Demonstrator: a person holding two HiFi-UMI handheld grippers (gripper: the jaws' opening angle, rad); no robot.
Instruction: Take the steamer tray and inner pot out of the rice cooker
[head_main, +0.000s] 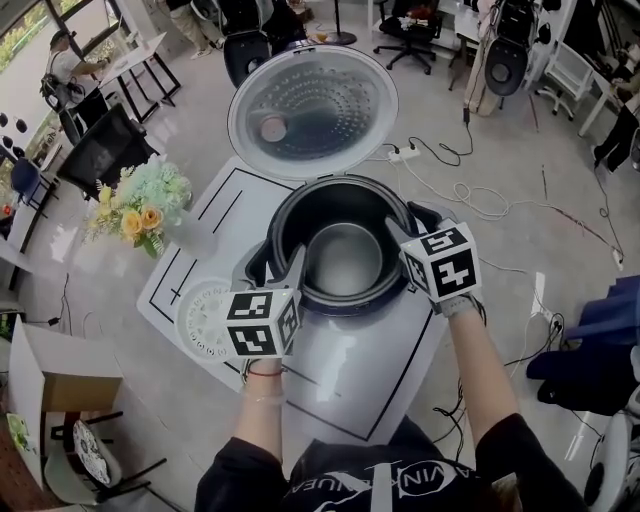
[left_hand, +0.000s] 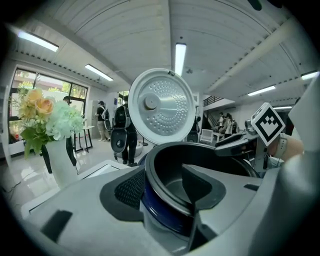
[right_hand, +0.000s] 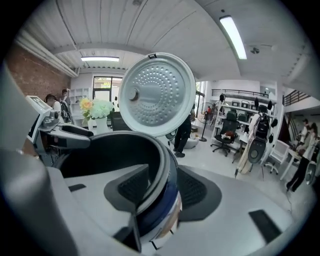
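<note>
The rice cooker (head_main: 335, 350) stands open on the white table, its perforated lid (head_main: 312, 110) raised at the back. The dark inner pot (head_main: 345, 262) sits inside it. A white perforated steamer tray (head_main: 203, 322) lies on the table left of the cooker. My left gripper (head_main: 278, 268) is at the pot's left rim (left_hand: 167, 150), one jaw inside and one outside, with a gap showing. Over the right rim (right_hand: 162, 165) my right gripper (head_main: 410, 228) straddles the pot the same way. Both are open and neither presses on the rim.
A white vase of flowers (head_main: 140, 205) stands on the table (head_main: 225, 195) left of the cooker, near the tray. Cables (head_main: 470, 195) trail over the floor to the right. Chairs and people are farther back in the room.
</note>
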